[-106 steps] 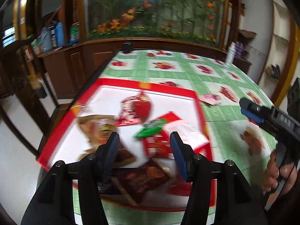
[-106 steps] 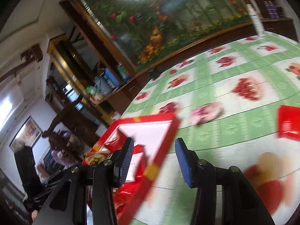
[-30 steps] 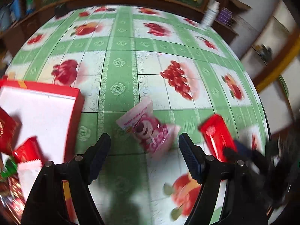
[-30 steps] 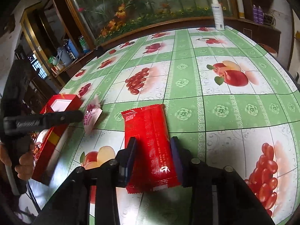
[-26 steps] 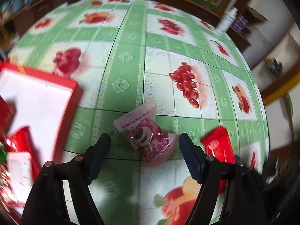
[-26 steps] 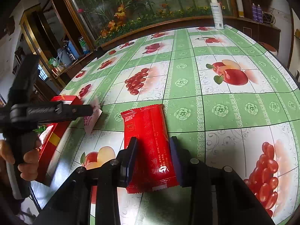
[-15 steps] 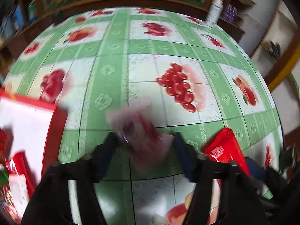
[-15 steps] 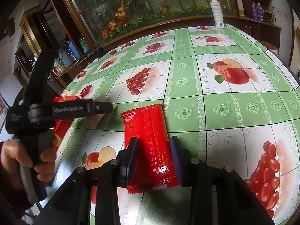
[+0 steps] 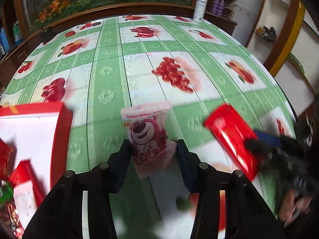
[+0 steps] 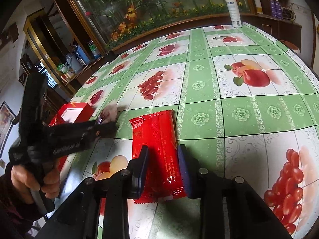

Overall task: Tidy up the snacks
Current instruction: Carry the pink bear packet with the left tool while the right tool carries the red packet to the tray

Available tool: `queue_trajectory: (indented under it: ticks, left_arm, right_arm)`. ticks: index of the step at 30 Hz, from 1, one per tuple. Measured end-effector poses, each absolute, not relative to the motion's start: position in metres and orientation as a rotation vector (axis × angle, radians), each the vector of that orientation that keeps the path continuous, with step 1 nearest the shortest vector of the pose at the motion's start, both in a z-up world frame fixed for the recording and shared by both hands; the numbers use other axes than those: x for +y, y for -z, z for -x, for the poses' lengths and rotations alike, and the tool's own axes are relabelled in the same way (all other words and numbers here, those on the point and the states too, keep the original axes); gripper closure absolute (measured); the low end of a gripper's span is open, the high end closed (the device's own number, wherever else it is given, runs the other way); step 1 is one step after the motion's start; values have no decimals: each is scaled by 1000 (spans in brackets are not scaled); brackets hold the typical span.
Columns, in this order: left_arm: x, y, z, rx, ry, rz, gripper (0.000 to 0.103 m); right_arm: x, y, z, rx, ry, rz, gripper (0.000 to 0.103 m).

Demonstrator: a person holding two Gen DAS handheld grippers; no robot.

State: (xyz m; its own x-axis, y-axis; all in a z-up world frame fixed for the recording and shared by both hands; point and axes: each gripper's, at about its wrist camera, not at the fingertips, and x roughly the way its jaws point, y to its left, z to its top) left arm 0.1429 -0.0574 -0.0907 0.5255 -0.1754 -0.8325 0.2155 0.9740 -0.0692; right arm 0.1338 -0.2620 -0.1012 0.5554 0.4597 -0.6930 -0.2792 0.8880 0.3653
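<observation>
A pink bear snack packet [image 9: 148, 137] sits between the jaws of my left gripper [image 9: 154, 155], which is shut on its lower half just above the green fruit tablecloth. It shows blurred in the right wrist view [image 10: 110, 110], at the left gripper's tip. My right gripper [image 10: 162, 169] is shut on a long red snack packet [image 10: 157, 149] that lies on the table; it also shows in the left wrist view [image 9: 231, 137]. The red box with white inside [image 9: 35, 123] stands at the left with several snacks in it.
A white spray bottle [image 10: 234, 10] stands at the table's far edge. A wooden rim and a flower mural [image 10: 159, 6] run behind the table. Cabinets with clutter [image 10: 65, 63] stand to the left.
My left gripper has closed in on the pink packet and taken hold of it. My right gripper has stayed shut on the red packet, barely moving.
</observation>
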Motion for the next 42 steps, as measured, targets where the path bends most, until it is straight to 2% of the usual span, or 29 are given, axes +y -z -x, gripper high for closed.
queue_trajectory:
  ticks: [10,13,15,17,18,20,21,22,23,32,42]
  left_arm:
    - [-40,89,-63,1001,342,-55,60]
    - [-38,89,-44,997,367,-57,59]
    - [-35,88,-35,996,378,-55,59]
    - [-33,88,-26,997,390,-57,59]
    - [-32,88,-22,997,393,-57,59]
    - [-30,88,-16,995,405,-54,59]
    - [-29,89,-14,994,412,-52,59]
    - [-27,89,-13,993,415,-45,59]
    - [-26,88,-11,994,418,-37,59]
    - [-9,74,-2,945,445,21,59]
    - [38,45,9,845,384,72,59]
  right_arm:
    - [-254,100,-130,879,-423,-182,73]
    - [-242,97,-126,877,-412,-125,59]
    - [-230,97,-123,877,-400,-61,40]
    - [-209,98,-118,887,-374,45,28]
    - [-201,99,-118,894,-348,86,25]
    - [-190,101,-118,898,-278,145,31]
    - [-186,100,-117,895,-277,148,43]
    - [-183,99,-116,899,-284,141,49]
    - [-181,98,-115,903,-272,151,50]
    - [-187,88,-100,903,-276,3,52]
    - [-169,83,-96,928,-582,-398,53]
